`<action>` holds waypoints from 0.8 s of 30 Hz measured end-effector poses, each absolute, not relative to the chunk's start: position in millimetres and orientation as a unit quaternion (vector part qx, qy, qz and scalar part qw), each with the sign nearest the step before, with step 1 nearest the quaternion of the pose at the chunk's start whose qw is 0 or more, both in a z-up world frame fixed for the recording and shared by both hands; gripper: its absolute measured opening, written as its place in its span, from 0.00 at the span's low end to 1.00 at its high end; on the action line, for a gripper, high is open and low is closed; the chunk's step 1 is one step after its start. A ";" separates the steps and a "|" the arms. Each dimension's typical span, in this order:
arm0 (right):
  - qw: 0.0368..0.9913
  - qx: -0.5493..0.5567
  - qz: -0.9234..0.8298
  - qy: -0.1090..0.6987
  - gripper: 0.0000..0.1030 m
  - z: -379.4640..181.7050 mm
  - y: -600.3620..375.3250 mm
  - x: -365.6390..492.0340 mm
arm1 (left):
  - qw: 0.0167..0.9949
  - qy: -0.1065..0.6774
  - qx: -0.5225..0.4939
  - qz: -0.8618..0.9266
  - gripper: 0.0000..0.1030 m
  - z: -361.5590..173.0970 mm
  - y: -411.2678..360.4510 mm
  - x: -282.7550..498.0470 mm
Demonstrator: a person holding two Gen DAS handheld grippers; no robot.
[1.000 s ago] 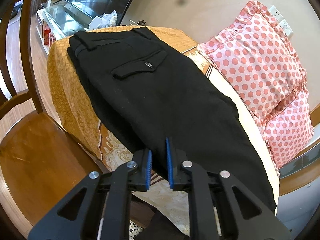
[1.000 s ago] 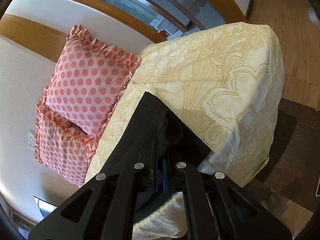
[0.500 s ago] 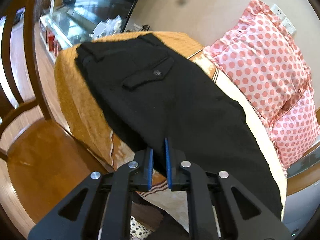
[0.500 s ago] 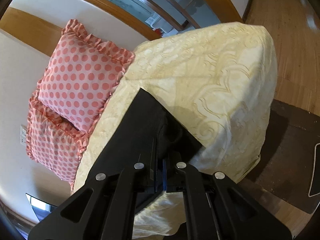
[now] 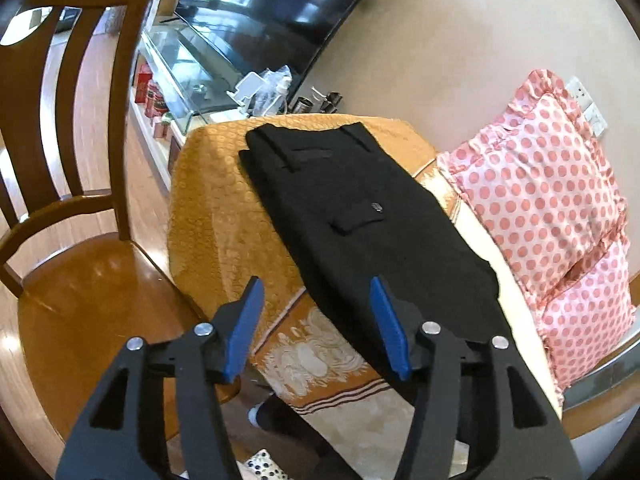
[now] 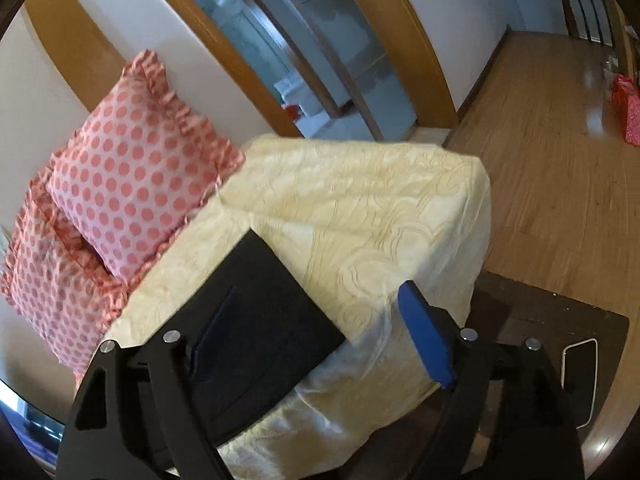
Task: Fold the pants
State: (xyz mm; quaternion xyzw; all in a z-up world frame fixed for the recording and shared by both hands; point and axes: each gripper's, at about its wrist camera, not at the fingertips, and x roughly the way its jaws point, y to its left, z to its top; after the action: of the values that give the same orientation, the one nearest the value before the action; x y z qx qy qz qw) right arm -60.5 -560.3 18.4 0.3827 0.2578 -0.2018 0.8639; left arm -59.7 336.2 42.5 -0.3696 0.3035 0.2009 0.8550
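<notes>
- Left gripper [image 5: 316, 326] jaws wide, holding nothing, above the near edge of the pants [image 5: 360, 216].
- Right gripper [image 6: 316, 336] jaws wide, holding nothing.
- Pants lie flat on the cloth-covered table [image 5: 208, 200].
- Dotted pillows [image 5: 548, 200] lean on the wall; wooden chair [image 5: 76, 280] beside the table.

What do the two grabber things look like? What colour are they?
Both look alike. The left gripper and the right gripper have black plastic arms with triangular cut-outs, round silver bolts and flat blue pads on the fingertips. No cables, markings or sleeves show.
</notes>
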 end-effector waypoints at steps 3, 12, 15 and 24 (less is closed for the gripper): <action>0.851 0.418 -0.183 0.259 0.71 5.7 -566.9 -58.8 | 0.870 0.301 -0.350 0.175 0.63 48.0 320.1 -47.4; 0.832 0.471 -0.159 0.246 0.63 -11.7 -565.4 -57.9 | 0.916 0.304 -0.249 0.083 0.73 63.8 243.8 2.9; 0.826 0.494 -0.134 0.238 0.51 -15.2 -563.6 -61.0 | 0.911 0.323 -0.247 0.066 0.73 54.1 233.0 15.3; 0.797 0.548 -0.044 0.251 0.44 -29.1 -537.7 -55.2 | 0.899 0.352 -0.253 0.053 0.76 31.2 226.2 24.3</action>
State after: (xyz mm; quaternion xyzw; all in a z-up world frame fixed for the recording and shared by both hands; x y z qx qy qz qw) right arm -55.2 -537.7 -29.1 0.5481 0.2513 -0.0438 0.7966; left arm 24.3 226.2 31.2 -0.2531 0.3525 0.0529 0.8994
